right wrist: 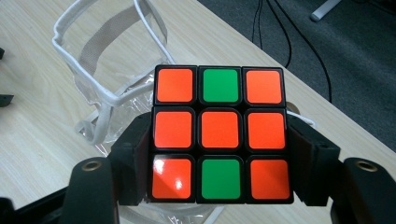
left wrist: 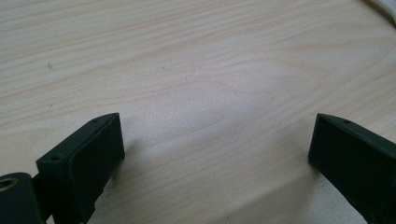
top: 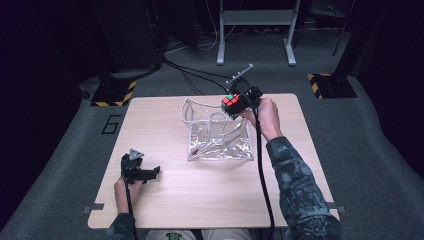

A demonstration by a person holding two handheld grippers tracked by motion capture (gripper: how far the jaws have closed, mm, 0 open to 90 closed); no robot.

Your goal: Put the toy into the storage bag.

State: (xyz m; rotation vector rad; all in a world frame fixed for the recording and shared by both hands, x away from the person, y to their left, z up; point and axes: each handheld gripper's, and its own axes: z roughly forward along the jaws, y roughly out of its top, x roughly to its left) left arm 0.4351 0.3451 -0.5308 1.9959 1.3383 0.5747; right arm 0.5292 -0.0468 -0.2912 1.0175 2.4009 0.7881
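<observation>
Light wooden table point(top: 210, 185) bears a clear plastic bag point(top: 220, 142)

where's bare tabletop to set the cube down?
Free: the left half of the table beyond the clear bag, and the near strip between the bag and the left tongs. Crowded: the far right, where the right tongs hold the Rubik's cube.

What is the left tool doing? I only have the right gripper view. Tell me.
Observer: The left tool rests on the table near the front left corner, jaws wide open with nothing between them.
Operator: Report where my cube sits relative to the bag.
Observer: In the high view the puzzle cube, clamped in the right tool, hangs over the far right corner of the clear bag.
Operator: Describe the bag's mouth.
Observer: It gapes upward, white rim spread open.
</observation>
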